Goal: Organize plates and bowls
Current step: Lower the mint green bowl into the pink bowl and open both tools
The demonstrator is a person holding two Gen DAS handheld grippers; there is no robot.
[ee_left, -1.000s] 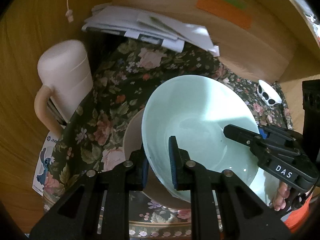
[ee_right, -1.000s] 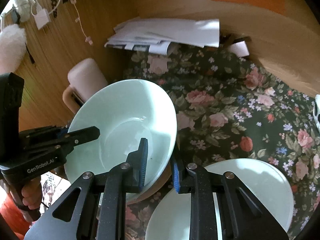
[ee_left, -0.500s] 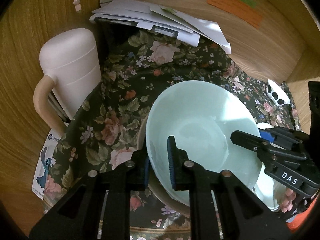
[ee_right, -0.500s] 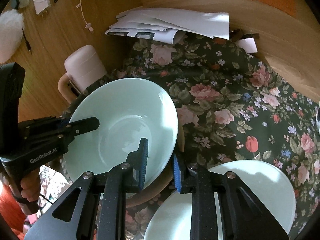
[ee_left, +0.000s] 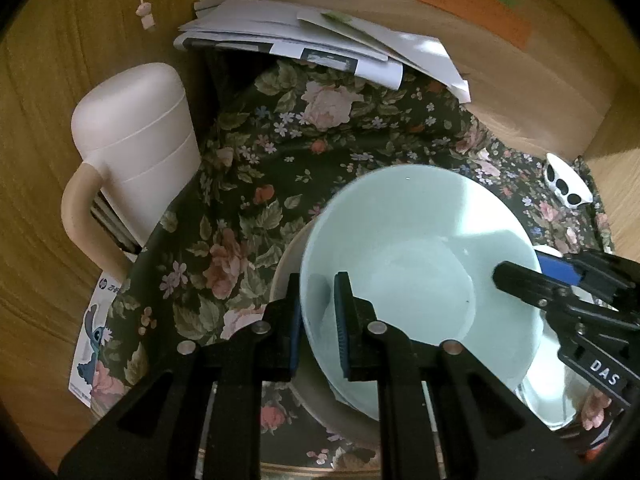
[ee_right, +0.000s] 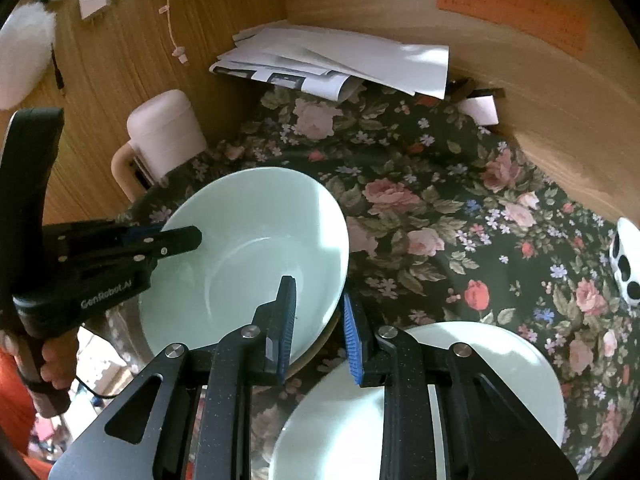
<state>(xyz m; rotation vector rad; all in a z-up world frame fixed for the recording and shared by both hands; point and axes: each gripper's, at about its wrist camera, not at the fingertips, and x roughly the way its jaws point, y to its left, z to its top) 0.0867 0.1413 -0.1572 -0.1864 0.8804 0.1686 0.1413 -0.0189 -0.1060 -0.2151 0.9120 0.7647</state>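
A pale green bowl [ee_left: 416, 264] sits nested in a beige bowl [ee_left: 288, 264] on the floral cloth. It also shows in the right wrist view [ee_right: 248, 256]. My left gripper [ee_left: 318, 324] is shut on the green bowl's near rim, one finger inside and one outside. My right gripper [ee_right: 318, 320] straddles the opposite rim with a visible gap on the outer side, so it is open. A second pale green plate [ee_right: 452, 392] lies under my right gripper.
A pink lidded mug [ee_left: 136, 168] stands at the left against the wooden wall. A stack of papers [ee_left: 320, 48] lies at the back. A small black-and-white dish [ee_left: 568, 192] sits at the far right on the floral cloth [ee_left: 280, 152].
The green bowl has levelled and settled lower into the beige bowl. My right gripper's fingers have spread apart off the rim. Both cameras have pulled back a little.
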